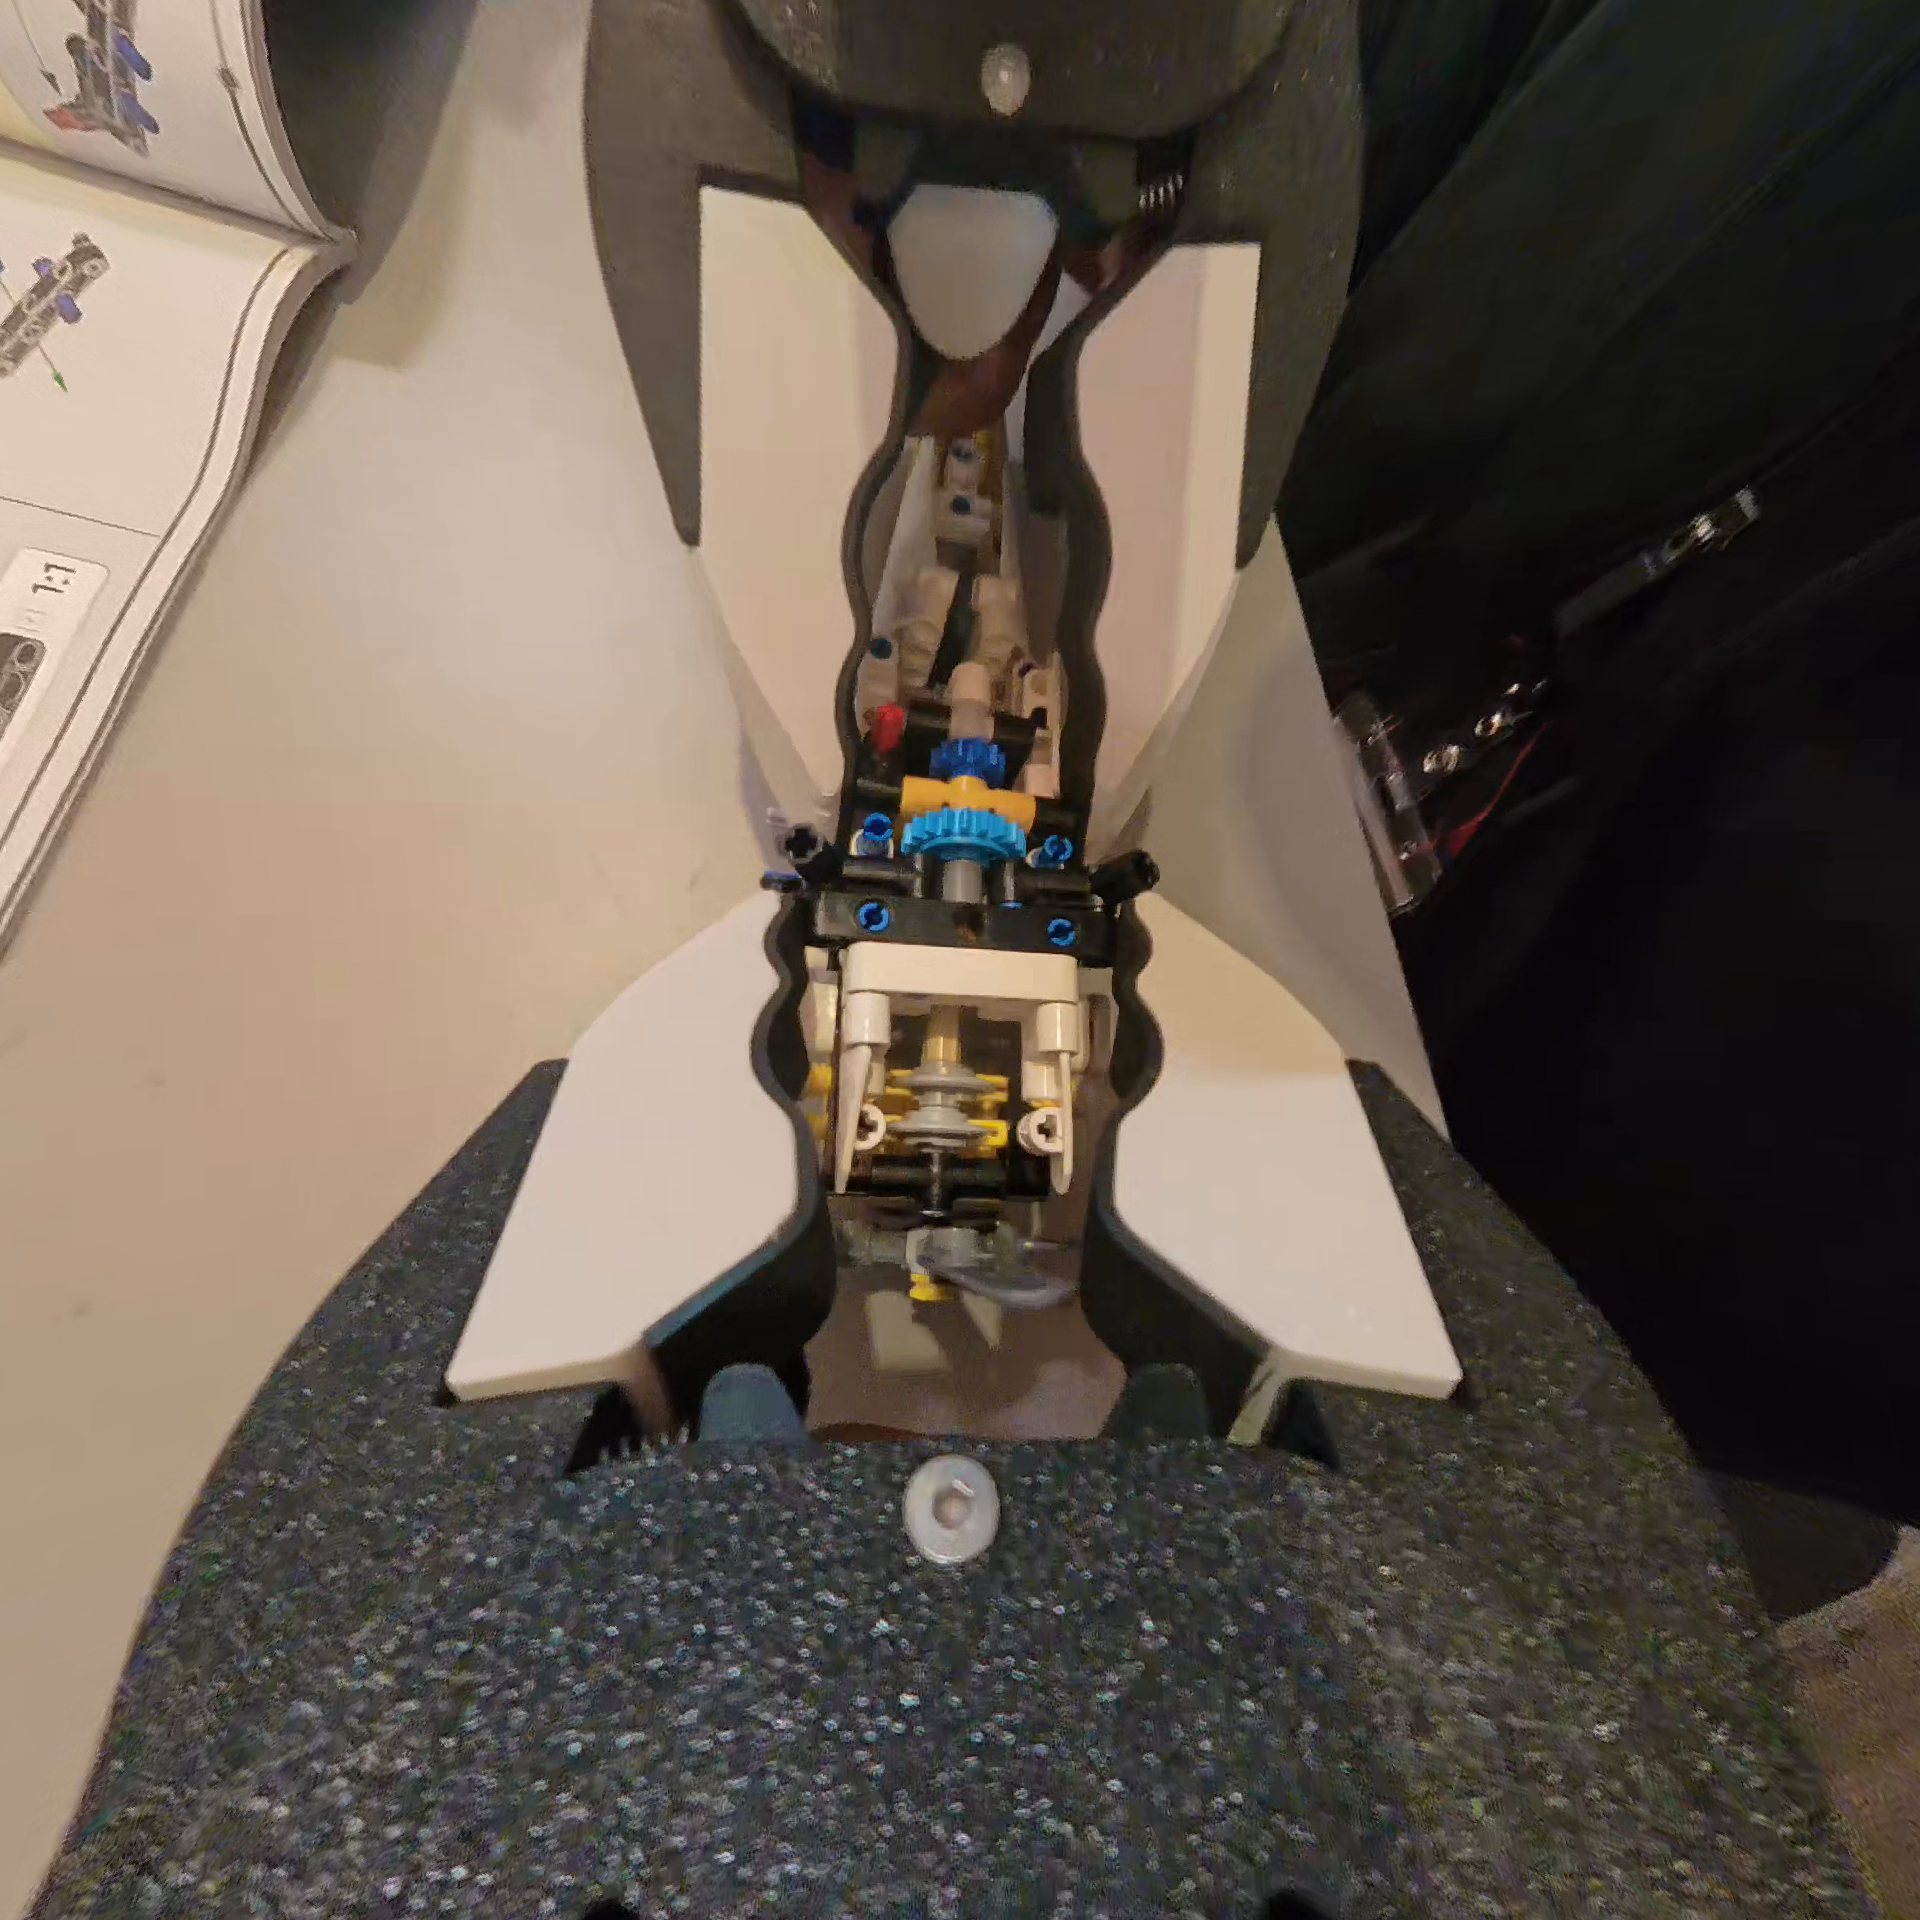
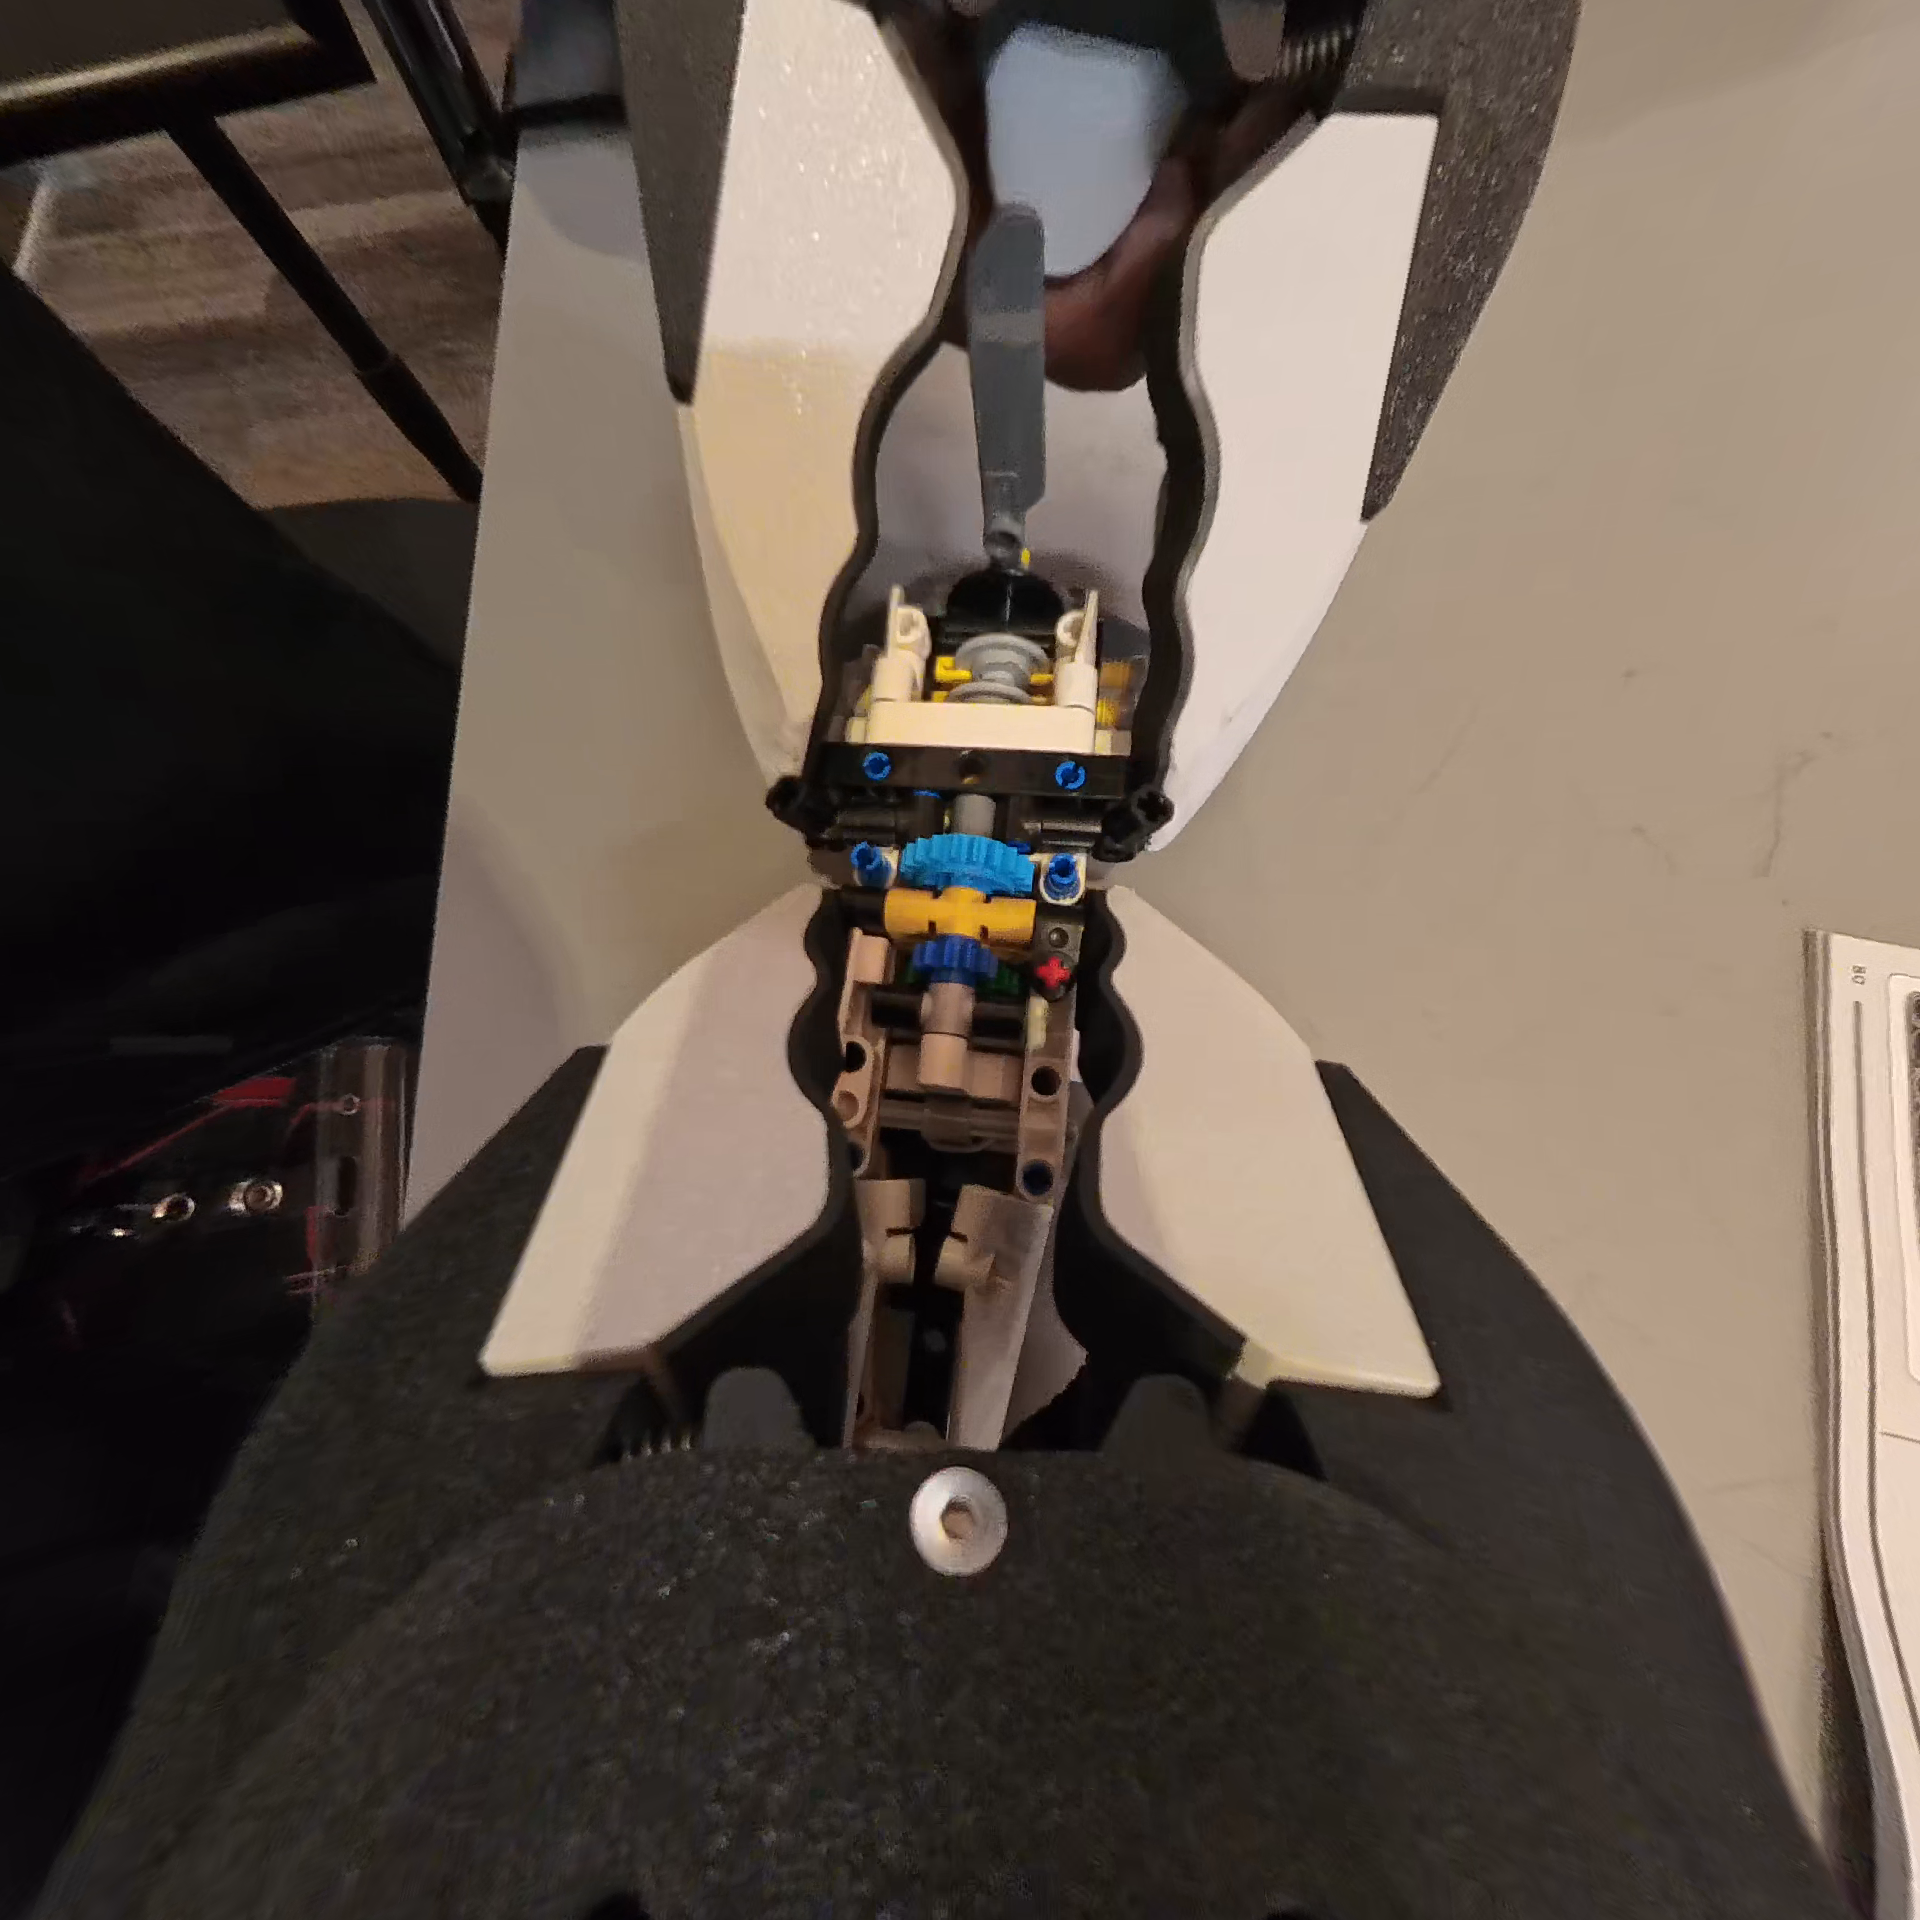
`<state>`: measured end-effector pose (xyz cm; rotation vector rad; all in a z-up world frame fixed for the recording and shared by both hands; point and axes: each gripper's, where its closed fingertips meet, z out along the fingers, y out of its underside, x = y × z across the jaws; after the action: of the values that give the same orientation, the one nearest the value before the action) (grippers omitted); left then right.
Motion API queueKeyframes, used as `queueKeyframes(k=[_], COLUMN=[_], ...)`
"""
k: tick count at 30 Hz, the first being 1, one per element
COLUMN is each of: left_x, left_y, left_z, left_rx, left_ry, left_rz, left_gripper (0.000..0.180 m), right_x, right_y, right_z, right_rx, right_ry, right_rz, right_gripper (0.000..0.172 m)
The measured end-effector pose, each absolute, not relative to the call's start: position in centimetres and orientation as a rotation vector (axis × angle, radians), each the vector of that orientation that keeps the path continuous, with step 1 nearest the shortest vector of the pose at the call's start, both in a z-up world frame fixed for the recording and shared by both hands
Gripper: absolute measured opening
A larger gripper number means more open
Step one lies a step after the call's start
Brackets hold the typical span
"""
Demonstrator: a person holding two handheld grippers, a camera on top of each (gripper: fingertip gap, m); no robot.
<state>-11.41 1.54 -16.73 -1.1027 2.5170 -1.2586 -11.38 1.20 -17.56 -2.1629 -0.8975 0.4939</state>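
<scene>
A: What does each gripper hold?

B: One toy brick model [image 1: 961,935], a long build of black beams, blue gears and tan parts, spans both; the left gripper [image 1: 961,904] is partly closed, its pads [image 1: 784,997] pressing the white-and-black end; the right gripper [image 2: 961,914] is clamped on the tan end.

A: Where does it sit?

B: Held over the pale table [image 1: 416,727], near the edge; an open instruction booklet [image 1: 125,343] lies beside it.

A: How should it handle?

B: Probably light and stiff, yet fragile at the joints; grip the solid beams, not the gears or the thin grey blade [image 2: 1006,364].
</scene>
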Motion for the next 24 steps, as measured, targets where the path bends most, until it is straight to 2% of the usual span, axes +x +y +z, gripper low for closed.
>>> queueKeyframes(k=[9, 15, 18, 24], left_x=[-11.1, -10.6, -10.4, -10.5], left_y=[2.0, 1.6, 0.8, 1.1], left_z=[-16.6, -17.4, -17.7, -17.6], left_rx=[-0.919, -0.900, -0.861, -0.935], left_ry=[2.521, 2.513, 2.524, 2.556], left_rz=[-0.956, -0.825, -0.823, -0.802], left_gripper=[0.060, 0.083, 0.076, 0.074], right_x=[-11.1, -11.5, -11.6, -11.6], right_y=[1.4, 1.4, 1.4, 1.3], right_z=[-17.6, -17.6, -17.6, -17.6], right_rx=[-2.179, -2.176, -2.174, -2.176], right_ry=[-0.875, -0.887, -0.893, -0.875], right_rz=[0.510, 0.528, 0.532, 0.552], right_gripper=[0.044, 0.044, 0.044, 0.044])
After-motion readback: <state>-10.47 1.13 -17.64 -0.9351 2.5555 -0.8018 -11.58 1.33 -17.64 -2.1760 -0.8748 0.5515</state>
